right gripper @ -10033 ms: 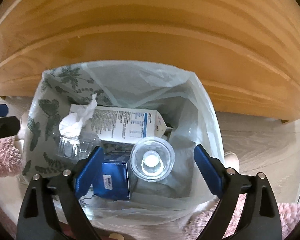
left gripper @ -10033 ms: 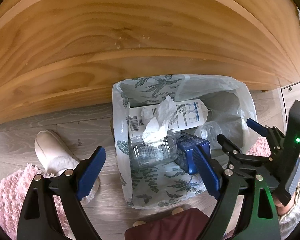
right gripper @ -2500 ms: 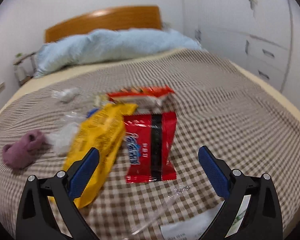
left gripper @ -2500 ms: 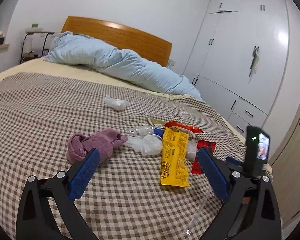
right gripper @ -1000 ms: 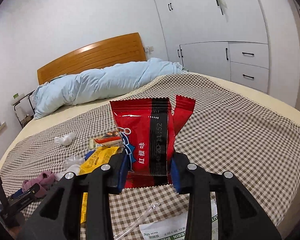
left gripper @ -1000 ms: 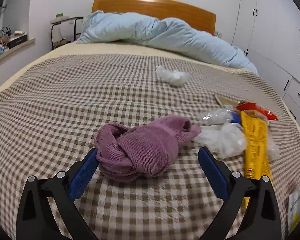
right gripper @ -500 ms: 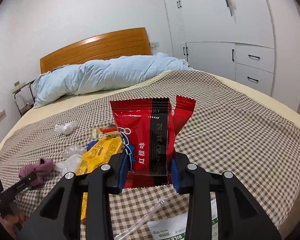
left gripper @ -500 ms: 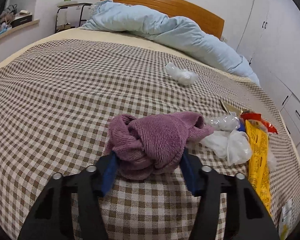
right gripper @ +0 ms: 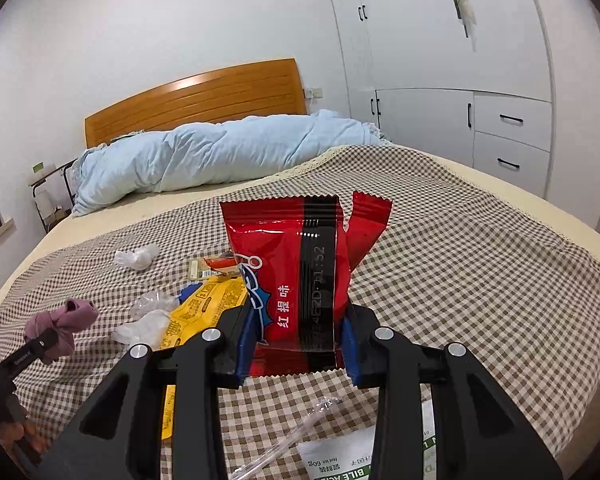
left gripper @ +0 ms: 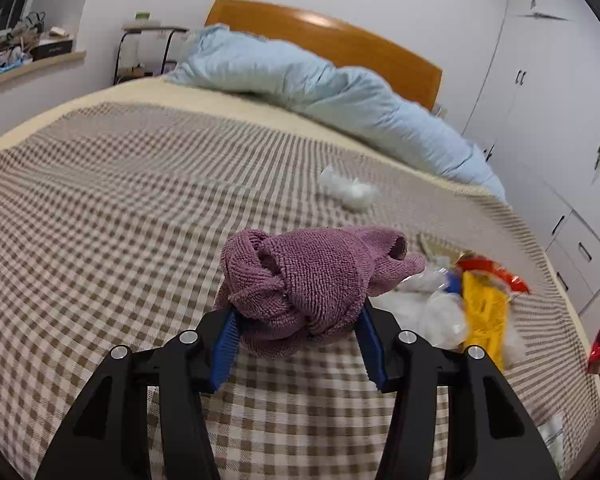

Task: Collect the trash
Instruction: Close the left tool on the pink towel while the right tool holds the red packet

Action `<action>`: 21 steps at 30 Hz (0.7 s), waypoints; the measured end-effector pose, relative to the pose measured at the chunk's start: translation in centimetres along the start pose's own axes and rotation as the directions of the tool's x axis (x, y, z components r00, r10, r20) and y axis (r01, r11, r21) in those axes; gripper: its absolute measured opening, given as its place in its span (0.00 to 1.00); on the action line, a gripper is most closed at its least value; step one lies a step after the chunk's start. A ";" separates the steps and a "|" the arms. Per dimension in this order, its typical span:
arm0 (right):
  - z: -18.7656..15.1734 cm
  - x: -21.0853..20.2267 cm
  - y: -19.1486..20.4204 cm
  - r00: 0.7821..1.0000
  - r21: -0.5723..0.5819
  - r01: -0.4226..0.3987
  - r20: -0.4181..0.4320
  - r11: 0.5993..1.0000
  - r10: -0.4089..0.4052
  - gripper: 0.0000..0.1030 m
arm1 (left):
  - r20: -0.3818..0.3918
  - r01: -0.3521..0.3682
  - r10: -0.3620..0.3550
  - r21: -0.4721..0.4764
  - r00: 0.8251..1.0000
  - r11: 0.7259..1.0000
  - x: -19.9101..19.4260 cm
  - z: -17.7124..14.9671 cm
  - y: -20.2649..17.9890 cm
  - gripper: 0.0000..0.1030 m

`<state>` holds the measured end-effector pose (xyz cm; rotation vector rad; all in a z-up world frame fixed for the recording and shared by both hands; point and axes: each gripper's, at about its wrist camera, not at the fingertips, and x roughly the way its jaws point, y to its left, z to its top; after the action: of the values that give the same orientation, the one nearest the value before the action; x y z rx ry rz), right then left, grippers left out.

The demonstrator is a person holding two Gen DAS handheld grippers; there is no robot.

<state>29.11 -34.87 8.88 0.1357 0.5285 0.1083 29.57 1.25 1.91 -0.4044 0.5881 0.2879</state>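
Observation:
My left gripper [left gripper: 298, 334] is shut on a crumpled purple towel [left gripper: 308, 276], lifted a little off the checked bedspread [left gripper: 100, 216]. The same purple towel [right gripper: 66, 322] shows at the left of the right wrist view, held in the black left fingers [right gripper: 32, 350]. My right gripper [right gripper: 298, 350] is shut on a red snack packet [right gripper: 296, 276], held upright above the bed. A yellow wrapper [left gripper: 484, 314], clear plastic scraps [left gripper: 432, 308] and an orange-red wrapper [left gripper: 494, 268] lie in a heap to the towel's right. A white crumpled wad [left gripper: 350, 190] lies farther up the bed.
A light blue duvet [left gripper: 308, 84] is bunched below the wooden headboard [left gripper: 340, 46]. White wardrobes [right gripper: 460, 80] stand along the right wall. A small side table [left gripper: 148, 52] and a cluttered shelf [left gripper: 24, 56] are at the far left. A white sachet [right gripper: 340, 460] and clear straw wrapper [right gripper: 296, 436] lie near the bed's front edge.
My left gripper closed around the purple towel and has raised it slightly off the bedspread. The right gripper keeps the red packet held in about the same place.

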 end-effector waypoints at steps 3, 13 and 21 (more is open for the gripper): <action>0.1 -0.5 0.1 1.000 -0.002 -0.010 0.008 1.000 0.010 0.34 | 0.032 0.016 -0.016 0.007 0.999 1.000 -1.5 0.3 -0.5 0.48; 0.1 -3.4 -0.3 0.999 -0.009 -0.039 0.023 0.999 0.039 0.34 | 0.061 0.061 -0.062 0.025 0.996 0.998 -4.5 -0.4 -1.7 0.48; -0.7 -7.6 -1.2 0.997 -0.039 -0.060 0.044 0.997 0.062 0.34 | 0.099 0.131 -0.139 0.085 0.985 0.988 -8.9 -1.2 -4.1 0.48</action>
<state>22.37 -37.02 11.88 0.1175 0.4774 0.1740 23.49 -4.21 7.39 -0.3499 0.4649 0.1542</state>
